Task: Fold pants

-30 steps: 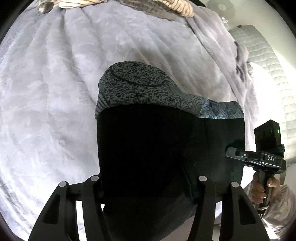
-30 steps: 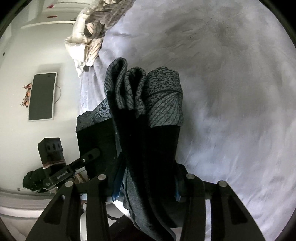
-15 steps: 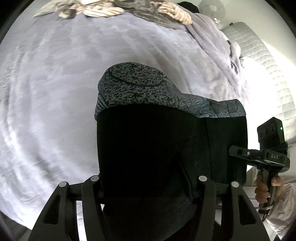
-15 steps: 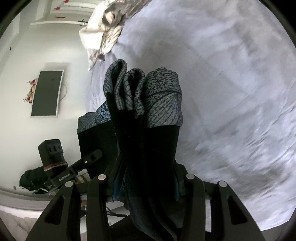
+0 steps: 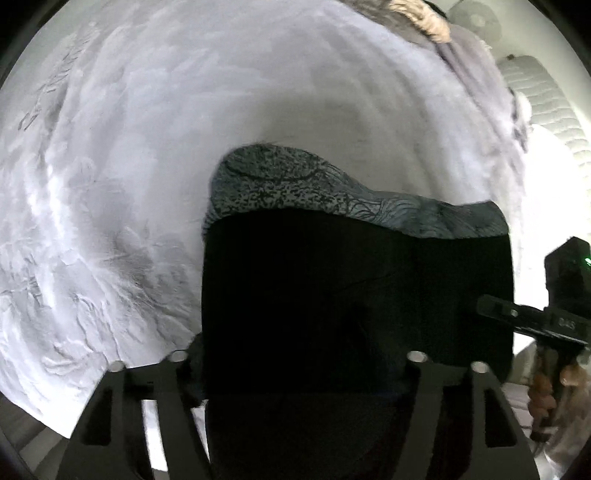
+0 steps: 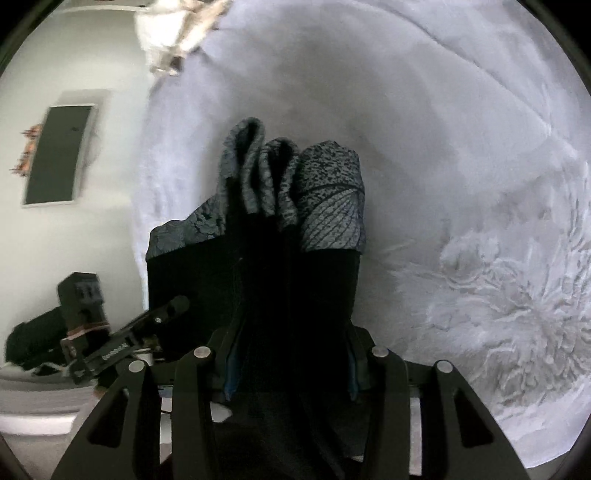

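Observation:
The pants (image 5: 354, 291) are dark with a grey speckled patterned band along the far edge. They hang folded and bunched between both grippers, above the pale bedspread (image 5: 147, 147). My left gripper (image 5: 299, 369) is shut on one end of the pants. My right gripper (image 6: 291, 362) is shut on the other end, where the pants (image 6: 295, 266) show several stacked folds. The right gripper also shows at the right edge of the left wrist view (image 5: 491, 306); the left gripper shows at the lower left of the right wrist view (image 6: 177, 304).
The grey textured bedspread (image 6: 461, 184) fills most of both views. A heap of striped and beige clothes (image 5: 417, 14) lies at the far edge of the bed. A quilted white headboard (image 5: 543, 96) is at the right. A wall-mounted TV (image 6: 59, 153) hangs on the white wall.
Both grippers have carried the held pants forward and lower over the bed; the bedspread looks closer and larger, and the views are motion-blurred. The grip on the pants is unchanged.

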